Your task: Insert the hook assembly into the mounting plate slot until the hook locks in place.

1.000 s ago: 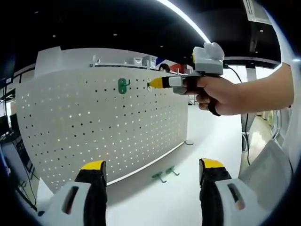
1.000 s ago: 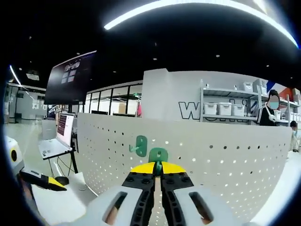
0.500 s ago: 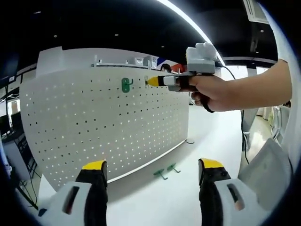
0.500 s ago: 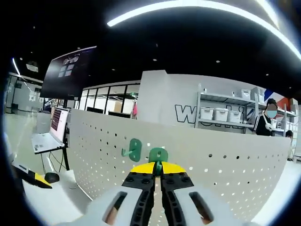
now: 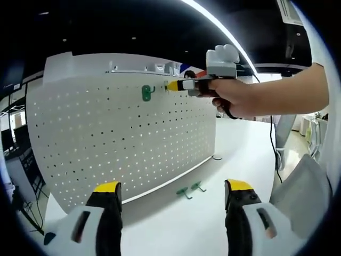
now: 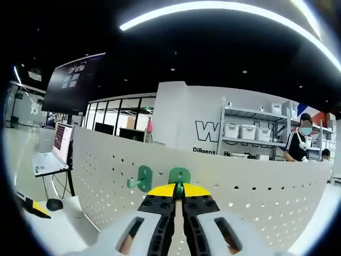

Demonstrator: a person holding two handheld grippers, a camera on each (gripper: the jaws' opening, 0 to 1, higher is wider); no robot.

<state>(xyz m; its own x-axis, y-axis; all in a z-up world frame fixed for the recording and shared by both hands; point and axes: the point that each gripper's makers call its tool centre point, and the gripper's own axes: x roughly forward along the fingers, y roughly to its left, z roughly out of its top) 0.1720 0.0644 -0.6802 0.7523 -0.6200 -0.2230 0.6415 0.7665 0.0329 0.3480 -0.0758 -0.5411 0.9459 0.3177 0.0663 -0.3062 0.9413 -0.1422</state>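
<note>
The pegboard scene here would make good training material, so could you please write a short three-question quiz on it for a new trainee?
1. True or false: a green hook is already mounted on the white pegboard.
2. What does the right gripper hold between its shut jaws? A) a green hook B) a cable C) nothing
3. How many loose green hooks lie on the white table at the foot of the pegboard, ahead of the open left gripper?

Key: 1 true; 2 A, the held hook sits at the board near the mounted one; 3 two.
</note>
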